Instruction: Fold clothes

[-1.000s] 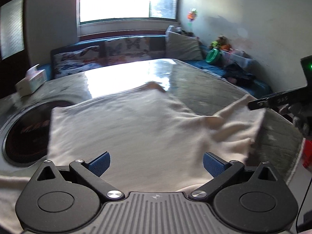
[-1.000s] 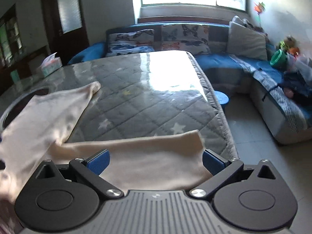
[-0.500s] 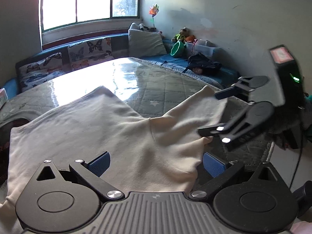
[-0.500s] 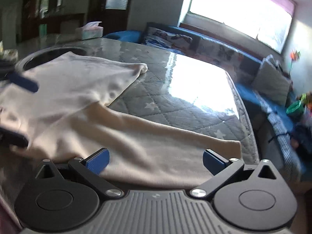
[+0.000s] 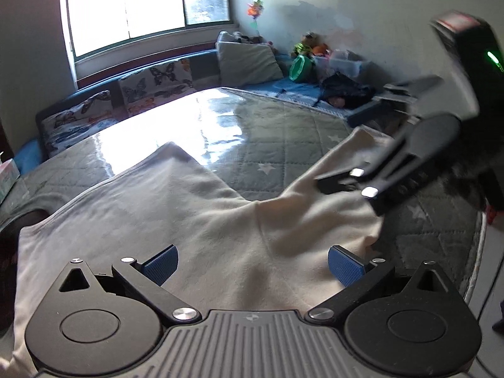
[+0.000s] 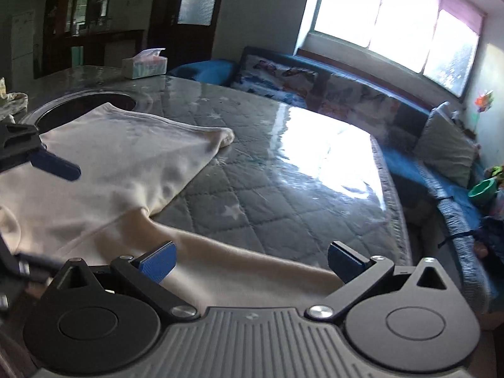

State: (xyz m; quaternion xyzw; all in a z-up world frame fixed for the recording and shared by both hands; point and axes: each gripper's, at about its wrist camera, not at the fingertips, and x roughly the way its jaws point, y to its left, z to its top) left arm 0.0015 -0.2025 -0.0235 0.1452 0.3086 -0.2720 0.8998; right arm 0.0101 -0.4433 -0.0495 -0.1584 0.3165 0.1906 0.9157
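My left wrist camera sits low over the cream garment (image 5: 176,220), looking along its spread blue-padded fingers toward the window (image 5: 148,12) and the far right wall. My right wrist camera hovers close above one sleeve (image 6: 239,264), facing across the quilted table (image 6: 283,189) toward the sofa (image 6: 315,78). Both views share the garment, table and window, and each catches the other gripper at its edge

A garment (image 5: 176,230) lies spread on the tabletop (image 5: 283,129), one sleeve (image 6: 252,271) reaching toward the right edge. A tissue box (image 6: 144,66) sits at the far left corner. A sofa (image 6: 315,78) with cushions runs behind the tabletop, under the window (image 5: 145,3).
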